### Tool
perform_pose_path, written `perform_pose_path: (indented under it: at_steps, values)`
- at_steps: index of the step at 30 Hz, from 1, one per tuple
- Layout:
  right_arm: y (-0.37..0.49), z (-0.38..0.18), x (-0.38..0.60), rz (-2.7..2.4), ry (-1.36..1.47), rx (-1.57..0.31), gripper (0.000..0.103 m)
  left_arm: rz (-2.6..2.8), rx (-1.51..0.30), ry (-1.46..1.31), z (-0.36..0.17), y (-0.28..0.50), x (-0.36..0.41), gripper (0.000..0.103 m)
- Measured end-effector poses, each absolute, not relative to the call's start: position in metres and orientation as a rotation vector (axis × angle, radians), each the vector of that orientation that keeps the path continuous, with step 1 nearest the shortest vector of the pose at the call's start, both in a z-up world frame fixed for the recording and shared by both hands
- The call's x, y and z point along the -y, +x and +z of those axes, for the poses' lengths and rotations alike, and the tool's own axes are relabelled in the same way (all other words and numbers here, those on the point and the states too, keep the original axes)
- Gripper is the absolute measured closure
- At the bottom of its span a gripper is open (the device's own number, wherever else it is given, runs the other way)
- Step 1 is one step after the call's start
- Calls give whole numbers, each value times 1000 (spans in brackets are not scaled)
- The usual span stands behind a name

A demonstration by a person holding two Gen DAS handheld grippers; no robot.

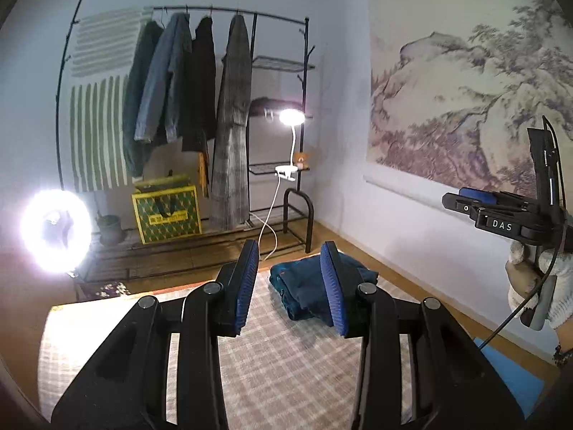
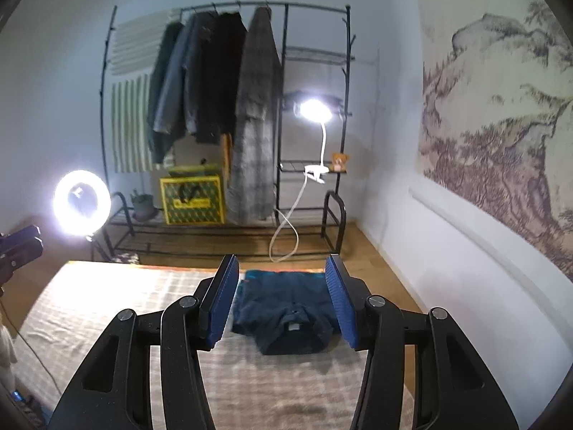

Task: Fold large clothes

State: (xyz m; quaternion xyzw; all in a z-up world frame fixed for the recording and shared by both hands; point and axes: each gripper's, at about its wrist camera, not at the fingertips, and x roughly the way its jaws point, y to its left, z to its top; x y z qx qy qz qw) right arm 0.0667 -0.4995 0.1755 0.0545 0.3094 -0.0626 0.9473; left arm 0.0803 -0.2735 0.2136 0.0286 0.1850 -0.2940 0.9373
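A dark teal garment [image 2: 283,308] lies folded into a neat rectangle, collar towards me, at the far right end of the checked bed cover [image 2: 143,304]. My right gripper [image 2: 283,258] hovers well above it, open, with nothing between its blue pads. In the left wrist view the same folded garment [image 1: 304,286] sits beyond my left gripper [image 1: 290,245], which is also open, empty and clear of the cloth. The right gripper [image 1: 465,208] appears at the right edge of that view, held by a gloved hand [image 1: 548,279]. The left gripper [image 2: 18,247] shows at the left edge of the right wrist view.
Behind the bed stands a black clothes rack [image 2: 229,7] with several hanging coats, a clip lamp [image 2: 315,111] and a yellow-green box [image 2: 193,200]. A bright ring light [image 2: 81,202] stands at the left. A landscape wall hanging [image 2: 501,107] covers the right wall above wooden floor.
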Motion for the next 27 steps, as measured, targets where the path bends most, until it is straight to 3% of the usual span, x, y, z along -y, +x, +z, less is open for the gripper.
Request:
perform_pose_path:
  at_steps: [16, 27]
  values:
    - [-22, 240, 460, -107, 143, -568, 54, -603, -284, 82, 278, -38, 210, 66]
    - [-47, 222, 415, -123, 131, -602, 43, -618, -328, 72, 250, -61, 190, 66]
